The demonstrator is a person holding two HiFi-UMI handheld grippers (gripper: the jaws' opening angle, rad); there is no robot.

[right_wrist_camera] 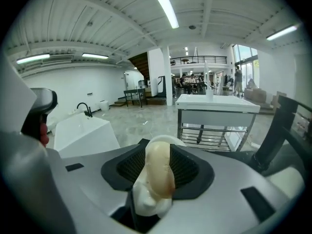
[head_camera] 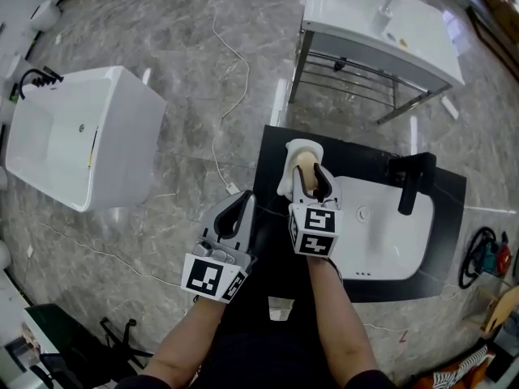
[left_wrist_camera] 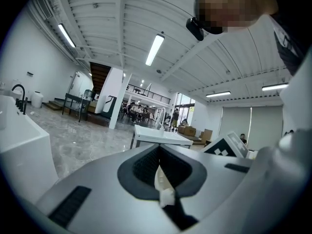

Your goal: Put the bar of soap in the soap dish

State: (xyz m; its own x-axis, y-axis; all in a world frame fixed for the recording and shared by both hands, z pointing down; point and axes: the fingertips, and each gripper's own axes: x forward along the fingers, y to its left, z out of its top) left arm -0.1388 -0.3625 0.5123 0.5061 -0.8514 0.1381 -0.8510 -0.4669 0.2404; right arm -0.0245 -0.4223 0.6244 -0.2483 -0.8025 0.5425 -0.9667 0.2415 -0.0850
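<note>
A cream bar of soap (head_camera: 305,173) stands on edge between the black pads of my right gripper (head_camera: 310,183), which is shut on it. The bar hangs right over the white soap dish (head_camera: 302,147) at the far left corner of the black counter (head_camera: 276,160). In the right gripper view the bar of soap (right_wrist_camera: 158,174) fills the gap of the right gripper (right_wrist_camera: 158,152), and the soap dish (right_wrist_camera: 171,140) shows as a white rim just behind it. My left gripper (head_camera: 235,215) is shut and holds nothing, off the counter's left edge; the left gripper (left_wrist_camera: 158,155) points out across the hall.
A white basin (head_camera: 381,237) with a black faucet (head_camera: 413,181) is set in the counter to the right of the dish. A white bathtub (head_camera: 77,136) stands on the marble floor at left, a white sink on a metal frame (head_camera: 381,23) beyond. A cable (head_camera: 231,63) trails across the floor.
</note>
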